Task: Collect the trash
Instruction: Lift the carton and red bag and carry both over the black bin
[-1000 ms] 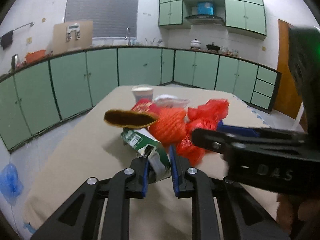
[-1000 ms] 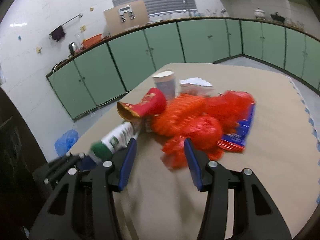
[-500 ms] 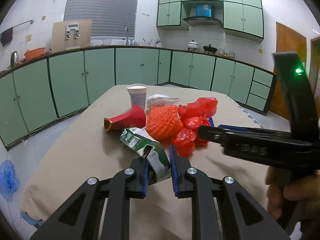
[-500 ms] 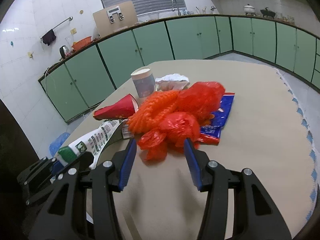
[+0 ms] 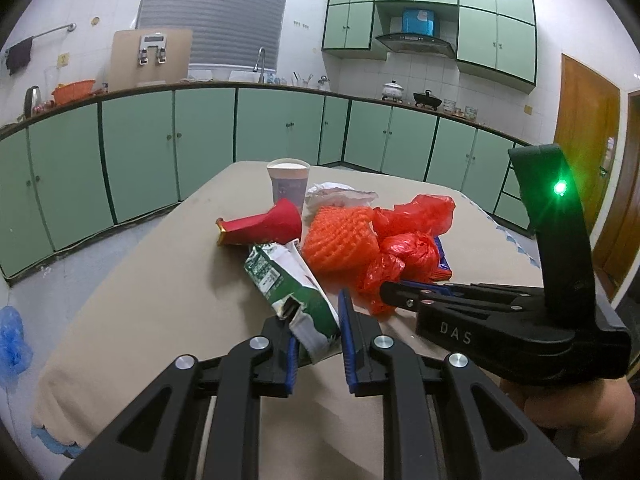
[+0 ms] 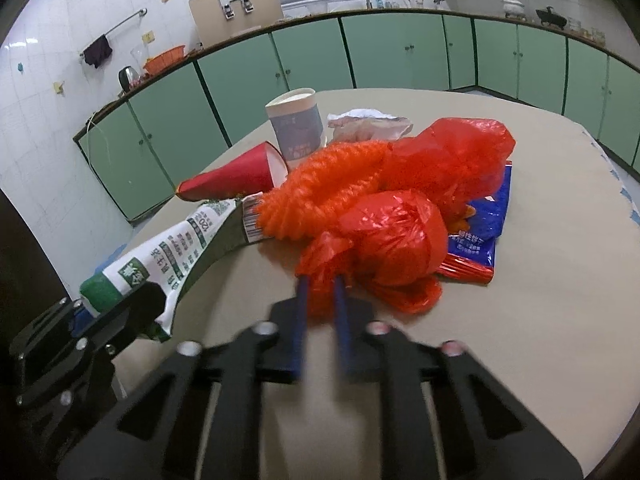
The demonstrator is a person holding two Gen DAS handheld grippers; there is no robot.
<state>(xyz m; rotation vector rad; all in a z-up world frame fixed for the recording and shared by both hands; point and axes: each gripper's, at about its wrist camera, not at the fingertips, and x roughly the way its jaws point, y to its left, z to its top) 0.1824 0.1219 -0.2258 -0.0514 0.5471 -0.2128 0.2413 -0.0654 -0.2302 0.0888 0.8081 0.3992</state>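
Note:
A pile of trash lies on the beige table (image 5: 160, 288). My left gripper (image 5: 316, 320) is shut on a crushed green-and-white carton (image 5: 292, 284), which also shows in the right wrist view (image 6: 168, 252). My right gripper (image 6: 322, 284) is closed on the near tip of a red plastic bag (image 6: 384, 240); the bag also shows in the left wrist view (image 5: 400, 256). An orange foam net (image 6: 328, 192), a red paper cone (image 6: 236, 176), a paper cup (image 6: 296, 124), a crumpled white wrapper (image 6: 368, 122) and a blue snack packet (image 6: 480, 224) lie in the pile.
Green cabinets (image 5: 200, 140) run along the walls behind the table. A blue bag (image 5: 12, 344) lies on the floor to the left. A wooden door (image 5: 584, 152) stands at the right. The table's near edge is close to both grippers.
My right gripper moved forward to the red bag and closed from wide open onto its tip. My left gripper still holds the carton; the view settled lower over the table.

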